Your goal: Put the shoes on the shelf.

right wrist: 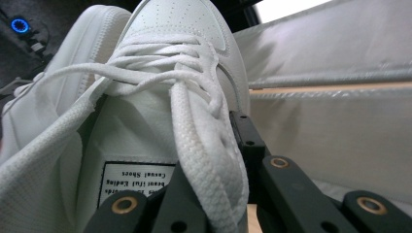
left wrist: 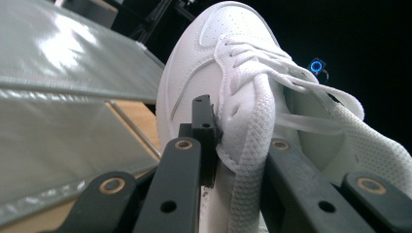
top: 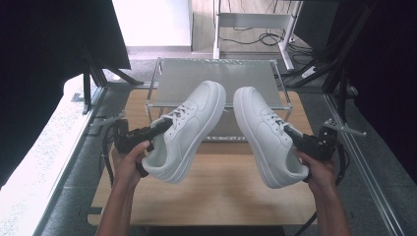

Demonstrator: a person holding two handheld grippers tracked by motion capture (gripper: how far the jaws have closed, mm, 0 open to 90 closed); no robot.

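Holding one white sneaker in each set of tongs, both shoes in the air above the wire shoe rack (top: 216,73). Left tongs (top: 164,125) closed on the left sneaker (top: 189,130) at the collar beside the laces, one jaw outside, one inside the opening. Right tongs (top: 290,132) closed likewise on the right sneaker (top: 268,135), next to its tongue label (right wrist: 136,182). Toes point toward the rack, soles tilted outward. Wooden desk (top: 221,187) below. Judgement: the step is placing the pair on the rack; level each sole first, keep the shoes apart, lower toes-forward onto the top shelf before releasing.
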